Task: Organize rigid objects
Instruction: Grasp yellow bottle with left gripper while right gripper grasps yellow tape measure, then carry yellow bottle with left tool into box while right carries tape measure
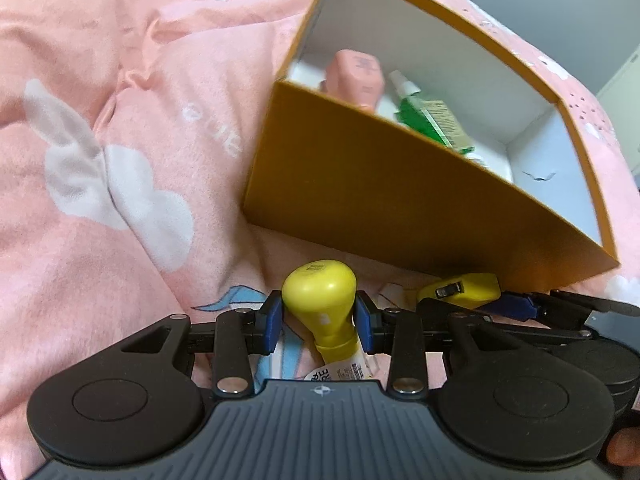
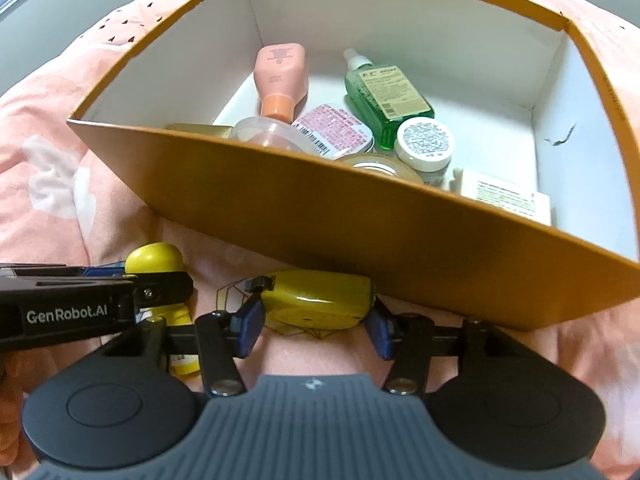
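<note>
My left gripper (image 1: 320, 316) is shut on the neck of a yellow-capped tube (image 1: 319, 285) lying on the pink blanket, just in front of the orange box (image 1: 360, 184). In the right wrist view the same tube (image 2: 154, 257) shows behind the left gripper's fingers (image 2: 160, 285). My right gripper (image 2: 314, 322) has its blue pads against both ends of a flat yellow case (image 2: 316, 300), which rests on the blanket against the box's near wall (image 2: 320, 232). The case (image 1: 460, 288) also shows at the right of the left wrist view.
The open box holds a pink bottle (image 2: 282, 76), a green bottle (image 2: 386, 92), a white jar (image 2: 424, 144), a tin with a pink label (image 2: 334, 128), a tape roll (image 2: 380, 166) and a white carton (image 2: 504, 194). A pink blanket (image 1: 120, 160) with cloud prints lies all around.
</note>
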`<act>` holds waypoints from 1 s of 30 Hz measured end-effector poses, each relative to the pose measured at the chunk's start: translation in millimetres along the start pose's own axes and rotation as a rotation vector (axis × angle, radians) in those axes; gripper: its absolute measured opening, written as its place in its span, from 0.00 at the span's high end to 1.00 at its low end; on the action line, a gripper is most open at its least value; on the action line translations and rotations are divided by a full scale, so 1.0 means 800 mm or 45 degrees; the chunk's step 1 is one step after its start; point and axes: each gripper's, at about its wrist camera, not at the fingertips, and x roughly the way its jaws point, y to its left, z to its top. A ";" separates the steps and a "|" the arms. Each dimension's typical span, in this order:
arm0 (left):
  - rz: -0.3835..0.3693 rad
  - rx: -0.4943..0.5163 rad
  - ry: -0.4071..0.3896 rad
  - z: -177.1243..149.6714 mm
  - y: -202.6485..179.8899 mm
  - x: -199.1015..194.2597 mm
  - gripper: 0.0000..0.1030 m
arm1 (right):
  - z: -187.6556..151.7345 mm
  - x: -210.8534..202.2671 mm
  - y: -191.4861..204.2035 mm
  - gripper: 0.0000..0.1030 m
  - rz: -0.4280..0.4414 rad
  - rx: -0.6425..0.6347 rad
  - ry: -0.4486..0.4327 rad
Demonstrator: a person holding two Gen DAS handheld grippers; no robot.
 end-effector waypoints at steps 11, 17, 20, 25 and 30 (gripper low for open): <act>-0.124 0.119 -0.120 -0.003 -0.036 -0.064 0.60 | -0.006 -0.085 0.001 0.48 -0.017 -0.089 -0.105; -0.175 0.200 -0.230 0.007 -0.062 -0.098 0.60 | -0.006 -0.138 -0.001 0.48 -0.035 -0.179 -0.202; -0.199 0.238 -0.284 0.014 -0.077 -0.110 0.60 | -0.001 -0.164 -0.005 0.48 -0.042 -0.204 -0.254; -0.253 0.256 -0.300 0.035 -0.099 -0.108 0.60 | 0.021 -0.182 -0.020 0.48 -0.084 -0.223 -0.292; -0.299 0.298 -0.304 0.064 -0.127 -0.093 0.60 | 0.051 -0.174 -0.035 0.48 -0.174 -0.302 -0.281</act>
